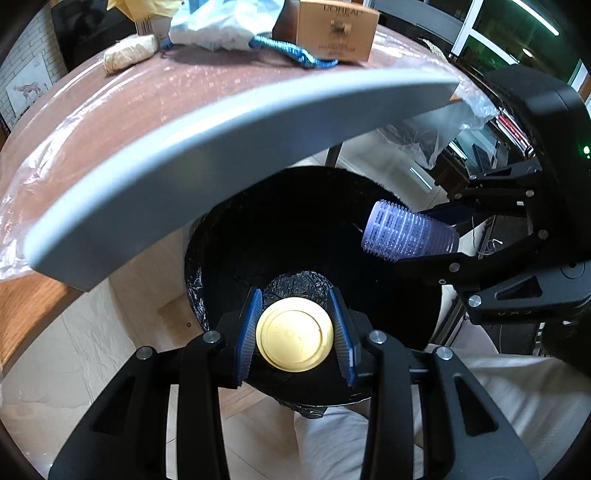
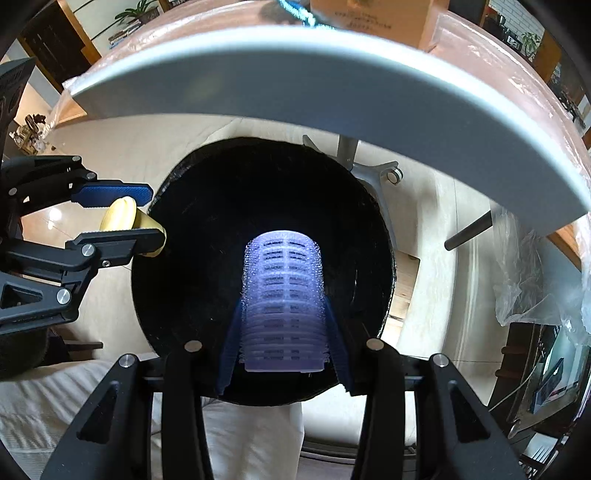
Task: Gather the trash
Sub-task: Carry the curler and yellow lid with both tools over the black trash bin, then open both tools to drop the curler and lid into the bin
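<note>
Left gripper [image 1: 295, 332] sits nearest in the left wrist view: two blue ribbed pads clamped on one gold lid [image 1: 294, 334]. Lid is round, flat, matte metallic, with concentric rings and a faint embossed mark I can't read. It hangs over the mouth of one black bin [image 1: 229, 258] lined with crinkled black plastic; only a patch of the bin bottom shows, the rest is pure dark. Right gripper [image 1: 439, 232] comes in from the right, closed on one lilac hair roller [image 1: 406, 232], a bristly, slotted cylinder, also over the bin opening. Above: one table, grey edge [image 1: 221, 147], brown top under clear wrinkled film. On it, one tan cardboard box [image 1: 336, 31], one white bag [image 1: 221, 26] with blue cord [image 1: 291, 51], one beige wrapped roll [image 1: 129, 57], and yellow packaging cut off by the frame top. Box print is partly legible only.

Right wrist view: right gripper [image 2: 284, 332], two dark blue pads pressed on the sides of the roller [image 2: 283, 295], which points into the bin [image 2: 192, 258]. Bin interior is black, nothing readable inside. Left gripper [image 2: 133, 218] is at the left rim, gripping the gold lid [image 2: 118, 218] edge-on, so it reads as a thin oval. Table edge [image 2: 406, 103] arcs overhead; box and cord are cut off at the top. Clear plastic sheet [image 2: 535, 280] hangs off the table corner at right. White fabric at the bottom is blurred; can't tell what it is.
</note>
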The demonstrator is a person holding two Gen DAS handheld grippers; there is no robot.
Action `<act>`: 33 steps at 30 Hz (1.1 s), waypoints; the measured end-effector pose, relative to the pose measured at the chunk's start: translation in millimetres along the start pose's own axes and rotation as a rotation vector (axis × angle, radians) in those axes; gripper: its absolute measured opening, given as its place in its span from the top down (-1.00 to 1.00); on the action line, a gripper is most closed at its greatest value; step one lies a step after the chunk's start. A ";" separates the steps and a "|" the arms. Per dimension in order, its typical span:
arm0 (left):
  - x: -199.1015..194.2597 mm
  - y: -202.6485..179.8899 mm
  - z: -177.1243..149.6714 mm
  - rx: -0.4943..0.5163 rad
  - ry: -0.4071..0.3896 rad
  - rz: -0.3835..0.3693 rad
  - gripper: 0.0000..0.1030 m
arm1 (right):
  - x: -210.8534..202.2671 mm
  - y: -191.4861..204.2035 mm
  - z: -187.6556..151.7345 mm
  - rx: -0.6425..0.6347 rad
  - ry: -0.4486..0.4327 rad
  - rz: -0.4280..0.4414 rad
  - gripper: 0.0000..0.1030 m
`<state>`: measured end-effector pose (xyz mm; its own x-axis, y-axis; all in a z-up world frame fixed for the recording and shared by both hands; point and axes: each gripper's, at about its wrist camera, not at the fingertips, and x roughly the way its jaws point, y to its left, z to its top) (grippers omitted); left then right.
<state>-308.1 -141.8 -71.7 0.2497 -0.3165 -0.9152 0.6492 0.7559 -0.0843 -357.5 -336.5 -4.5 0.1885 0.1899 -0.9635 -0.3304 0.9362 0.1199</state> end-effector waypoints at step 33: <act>59.4 -13.6 3.2 0.073 0.099 0.050 0.25 | 29.3 3.2 6.7 -0.030 0.066 -0.024 0.16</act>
<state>-299.8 -172.7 -123.7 0.2132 -0.2190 -0.9522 0.6891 0.7245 -0.0124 -346.9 -326.0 -30.7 0.1361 0.1463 -0.9798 -0.3546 0.9307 0.0897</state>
